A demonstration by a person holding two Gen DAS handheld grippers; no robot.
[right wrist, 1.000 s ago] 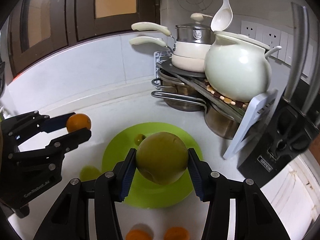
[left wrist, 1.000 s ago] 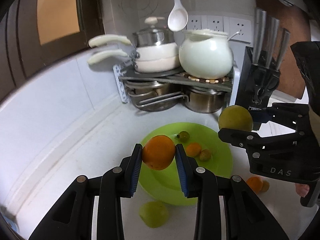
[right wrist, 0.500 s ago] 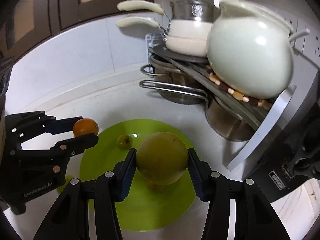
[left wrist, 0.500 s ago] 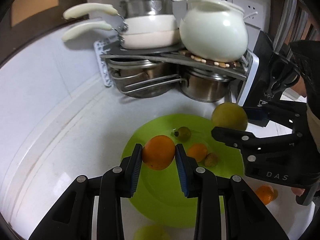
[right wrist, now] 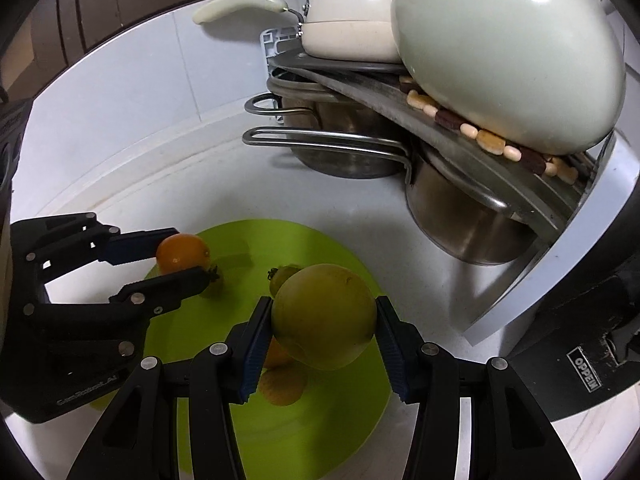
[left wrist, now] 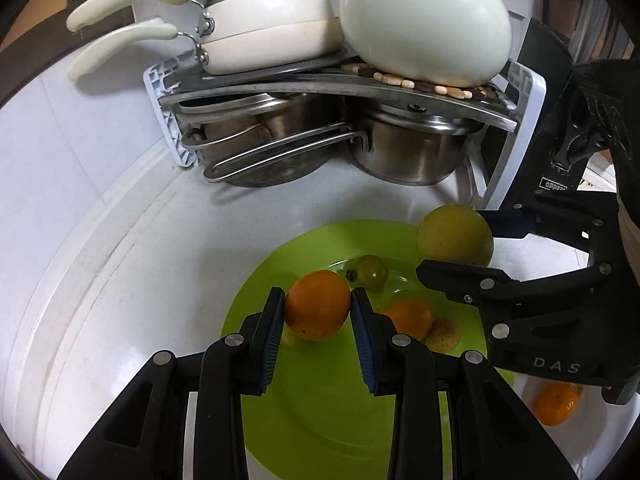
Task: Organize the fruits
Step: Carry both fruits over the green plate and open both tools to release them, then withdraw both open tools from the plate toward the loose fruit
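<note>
My left gripper (left wrist: 317, 312) is shut on an orange (left wrist: 316, 304) and hangs just above the left part of the lime green plate (left wrist: 320, 420). My right gripper (right wrist: 323, 320) is shut on a large yellow-green fruit (right wrist: 324, 316), held over the same plate (right wrist: 312, 432). On the plate lie a small green fruit (left wrist: 370, 271), a small orange fruit (left wrist: 412, 316) and a pale yellowish one (left wrist: 442, 334). Each gripper shows in the other's view: the right gripper (left wrist: 456, 254) with its fruit, the left gripper (right wrist: 186, 258) with its orange.
A rack (left wrist: 320, 84) at the back holds white saucepans (left wrist: 264, 28) and a white ceramic pot (left wrist: 424, 20), with steel pots (left wrist: 404, 152) underneath. A black knife block (right wrist: 580, 344) stands at the right. Another orange (left wrist: 558, 402) lies on the white counter right of the plate.
Both grippers have moved forward and down toward the plate, each keeping its fruit. The rack and pots now loom larger and closer.
</note>
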